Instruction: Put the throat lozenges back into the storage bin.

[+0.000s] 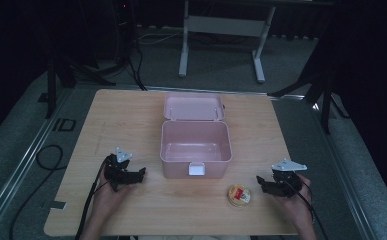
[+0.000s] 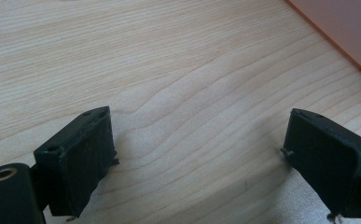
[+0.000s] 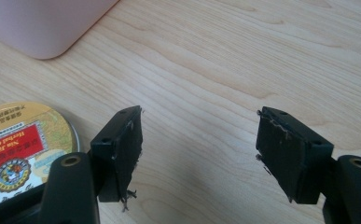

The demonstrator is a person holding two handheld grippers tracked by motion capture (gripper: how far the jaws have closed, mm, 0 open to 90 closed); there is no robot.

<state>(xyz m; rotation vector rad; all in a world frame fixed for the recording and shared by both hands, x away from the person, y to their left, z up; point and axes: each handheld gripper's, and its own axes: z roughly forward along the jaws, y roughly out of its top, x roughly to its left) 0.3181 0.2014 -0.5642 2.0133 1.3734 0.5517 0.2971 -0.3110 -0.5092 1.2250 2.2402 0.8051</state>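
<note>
The round tin (image 1: 239, 195) lies flat on the wooden counter (image 1: 131, 115), in front of the pink box (image 1: 196, 142) and a little toward the box's right front corner, apart from it. Its lid is yellow with a red label and small printed text; in the right gripper view the tin (image 3: 22, 144) is at the lower left, just beside the outer side of the left jaw, and I cannot tell if it touches the jaw.

The right gripper (image 1: 263, 184) is near the tin, on the side away from the box's latch, and a hand holds it low over the counter. Its jaws stand well apart, so the gripper (image 3: 199, 154) is open and has nothing between them, only bare wood. A rounded corner of the pink box (image 3: 43, 23) is visible beyond the tin in that view.

The pink box stands at the middle of the counter with its lid (image 1: 193, 107) turned back behind it, and the inside looks empty. A white latch (image 1: 197, 169) sits on the middle of its front wall.

The left gripper (image 1: 140, 175) is on the other side of the box, near its left front corner, also held by a hand. Its jaws are wide apart over plain wood, so this gripper (image 2: 199, 156) is open and holds nothing. An edge of the pink box (image 2: 346, 28) appears at the upper right of the left gripper view.
</note>
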